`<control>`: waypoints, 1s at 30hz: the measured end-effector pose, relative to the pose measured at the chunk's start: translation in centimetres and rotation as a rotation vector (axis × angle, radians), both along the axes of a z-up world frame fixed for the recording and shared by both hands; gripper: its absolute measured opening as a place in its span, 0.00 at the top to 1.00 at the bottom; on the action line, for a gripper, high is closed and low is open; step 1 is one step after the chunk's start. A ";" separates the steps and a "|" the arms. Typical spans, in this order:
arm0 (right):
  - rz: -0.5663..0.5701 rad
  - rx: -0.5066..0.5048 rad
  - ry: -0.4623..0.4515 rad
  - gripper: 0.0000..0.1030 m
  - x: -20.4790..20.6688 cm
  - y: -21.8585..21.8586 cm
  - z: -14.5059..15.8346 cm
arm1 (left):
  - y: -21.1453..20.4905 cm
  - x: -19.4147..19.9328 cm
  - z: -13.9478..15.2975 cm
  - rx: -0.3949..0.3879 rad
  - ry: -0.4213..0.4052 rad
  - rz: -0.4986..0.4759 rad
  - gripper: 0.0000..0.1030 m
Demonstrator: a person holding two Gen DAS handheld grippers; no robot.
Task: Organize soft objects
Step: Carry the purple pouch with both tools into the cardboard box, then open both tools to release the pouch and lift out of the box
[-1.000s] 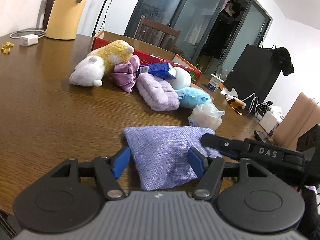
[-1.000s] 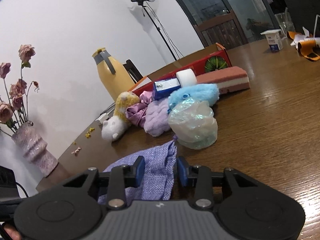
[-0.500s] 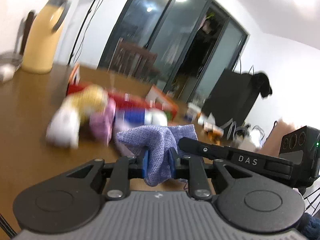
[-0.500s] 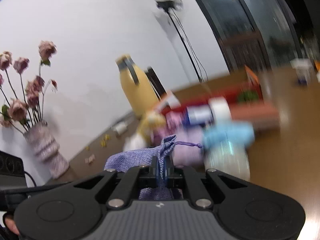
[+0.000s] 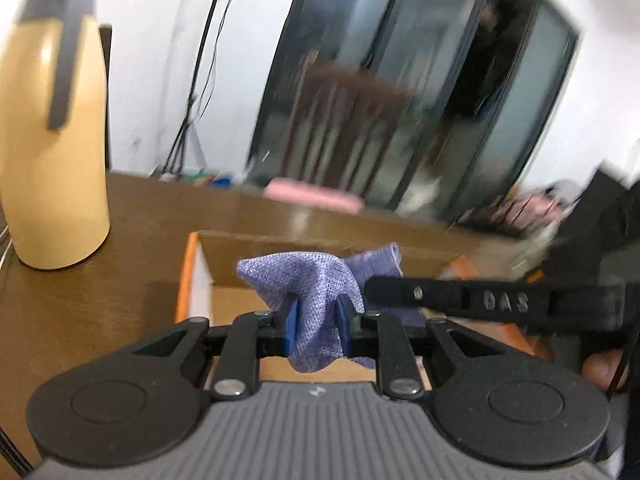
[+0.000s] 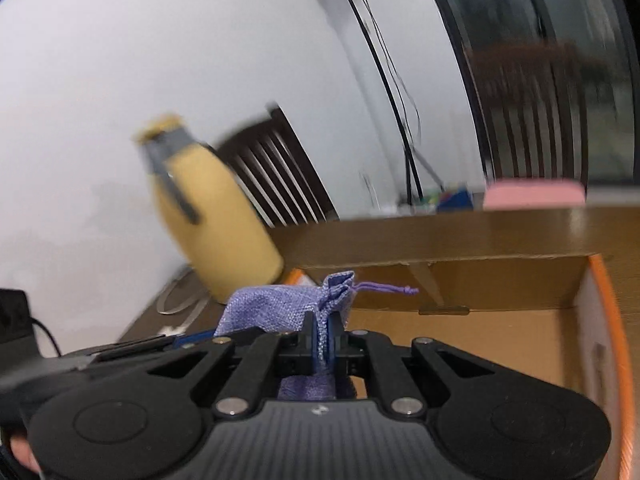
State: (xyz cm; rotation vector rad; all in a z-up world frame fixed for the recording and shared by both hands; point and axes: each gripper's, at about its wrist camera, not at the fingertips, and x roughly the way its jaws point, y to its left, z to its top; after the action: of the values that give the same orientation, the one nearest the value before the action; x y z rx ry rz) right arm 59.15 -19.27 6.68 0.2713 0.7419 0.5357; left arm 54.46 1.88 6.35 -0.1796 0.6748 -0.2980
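Note:
Both grippers hold one purple woven drawstring pouch (image 5: 316, 280) in the air over an open cardboard box (image 5: 256, 252). My left gripper (image 5: 317, 324) is shut on the pouch's body. My right gripper (image 6: 323, 338) is shut on the pouch (image 6: 276, 304) near its gathered neck, whose purple cord sticks out to the right. The box (image 6: 500, 276) has brown inner walls and an orange rim and lies just ahead and below. The right gripper's body shows at the right of the left wrist view (image 5: 500, 300). The other soft toys are out of view.
A tall yellow thermos jug (image 5: 52, 128) stands on the brown wooden table (image 5: 88, 300) left of the box; it also shows in the right wrist view (image 6: 208, 216). A pink object (image 5: 316, 198) lies beyond the box. A wooden chair (image 6: 280, 172) stands behind the table.
Both grippers closed on the pouch, lifted it off the table and carried it away from the pile of soft toys to above the cardboard box by the thermos.

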 end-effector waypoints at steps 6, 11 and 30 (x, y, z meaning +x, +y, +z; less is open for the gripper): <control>-0.055 -0.059 0.160 0.90 8.4 2.0 -4.4 | -0.9 6.6 -3.4 0.166 0.062 0.035 0.67; -0.065 -0.067 0.209 0.62 10.0 2.4 -5.2 | -0.4 7.2 -2.7 0.185 0.066 0.044 0.43; -0.179 -0.163 -0.130 0.39 -12.7 -8.0 11.3 | 1.5 -14.2 11.0 0.156 -0.179 0.066 0.24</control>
State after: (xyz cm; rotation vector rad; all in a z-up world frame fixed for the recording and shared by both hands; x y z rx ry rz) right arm 46.46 -27.32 18.00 0.1477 0.6243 0.3175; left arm 40.30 3.37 17.33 -0.0253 0.5113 -0.1947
